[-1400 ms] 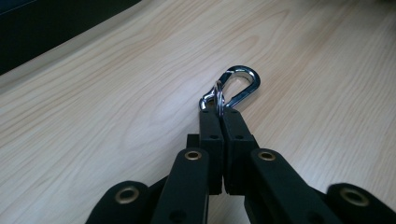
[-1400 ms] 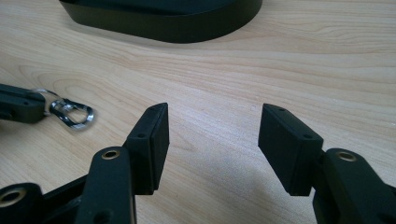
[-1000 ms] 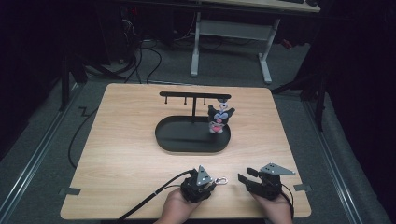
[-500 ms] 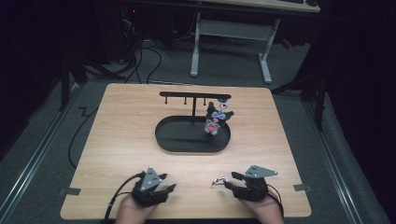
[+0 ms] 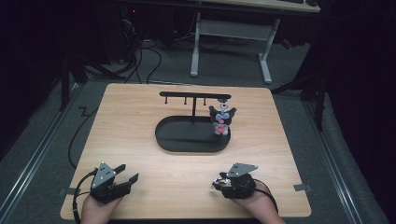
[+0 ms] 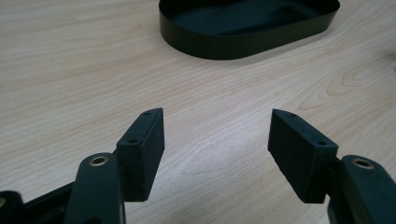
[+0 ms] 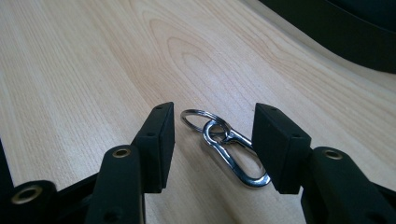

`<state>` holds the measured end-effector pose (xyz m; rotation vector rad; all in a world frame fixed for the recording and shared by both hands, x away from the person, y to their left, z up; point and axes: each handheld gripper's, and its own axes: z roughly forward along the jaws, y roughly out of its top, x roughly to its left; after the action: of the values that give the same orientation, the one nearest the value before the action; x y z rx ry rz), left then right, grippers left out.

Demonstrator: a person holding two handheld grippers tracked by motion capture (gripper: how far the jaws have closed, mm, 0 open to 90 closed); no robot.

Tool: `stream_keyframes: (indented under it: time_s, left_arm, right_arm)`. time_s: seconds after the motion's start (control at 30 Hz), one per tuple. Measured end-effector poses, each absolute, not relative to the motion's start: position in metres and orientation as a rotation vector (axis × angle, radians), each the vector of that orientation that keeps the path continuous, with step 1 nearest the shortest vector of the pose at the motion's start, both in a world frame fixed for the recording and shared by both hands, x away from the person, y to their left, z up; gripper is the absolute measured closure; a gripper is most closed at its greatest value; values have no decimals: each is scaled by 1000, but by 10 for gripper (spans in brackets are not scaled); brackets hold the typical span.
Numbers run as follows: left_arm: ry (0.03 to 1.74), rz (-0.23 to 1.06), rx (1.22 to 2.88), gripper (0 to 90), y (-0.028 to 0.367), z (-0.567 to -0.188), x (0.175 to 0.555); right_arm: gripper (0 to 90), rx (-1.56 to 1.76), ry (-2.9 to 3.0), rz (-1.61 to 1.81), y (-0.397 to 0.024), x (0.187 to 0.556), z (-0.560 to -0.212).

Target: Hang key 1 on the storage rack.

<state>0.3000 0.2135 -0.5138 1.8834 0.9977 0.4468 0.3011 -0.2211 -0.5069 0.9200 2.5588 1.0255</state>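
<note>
My left claw (image 5: pixel 127 174) sits at the near left corner of the pale wooden table (image 5: pixel 140 116), its black jaws spread wide with nothing but bare wood grain between them; they have just been opening further, and in the left gripper view (image 6: pixel 217 142) the gap stays empty; ahead of it lies the black oval metal tray (image 6: pixel 243 44), well apart from the tips.

My right claw (image 5: pixel 218 182) rests near the front edge toward the right; its jaws have just been closing a little, yet they stand apart in the right gripper view (image 7: pixel 214 140); between them lies the small silver metal carabiner clip with its round split ring (image 7: pixel 229 149), flat on the wood; the clip runs close along the right-hand pad, but whether it touches that pad I cannot tell; the left-hand pad stands clear of it; so I have no grip on it.

Farther up the table the tray (image 5: pixel 163 135) carries a black T-shaped hook stand (image 5: pixel 193 100); a small black-and-white plush figure with a pink front (image 5: pixel 221 120) hangs at the right end of its bar, just above the tray's right side.
</note>
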Motion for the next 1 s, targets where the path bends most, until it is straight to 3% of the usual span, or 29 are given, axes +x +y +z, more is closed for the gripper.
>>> stream_keyframes:
  time_s: [0.53, 1.0]
  left_arm:
    - [998, 380, 1849, 372, 221, -518, 304]
    - [994, 367, 1853, 373, 219, -519, 304]
  right_arm:
    - [603, 764, 2754, 675, -197, 317, -497]
    - [863, 605, 2856, 446, -179, 321, -487]
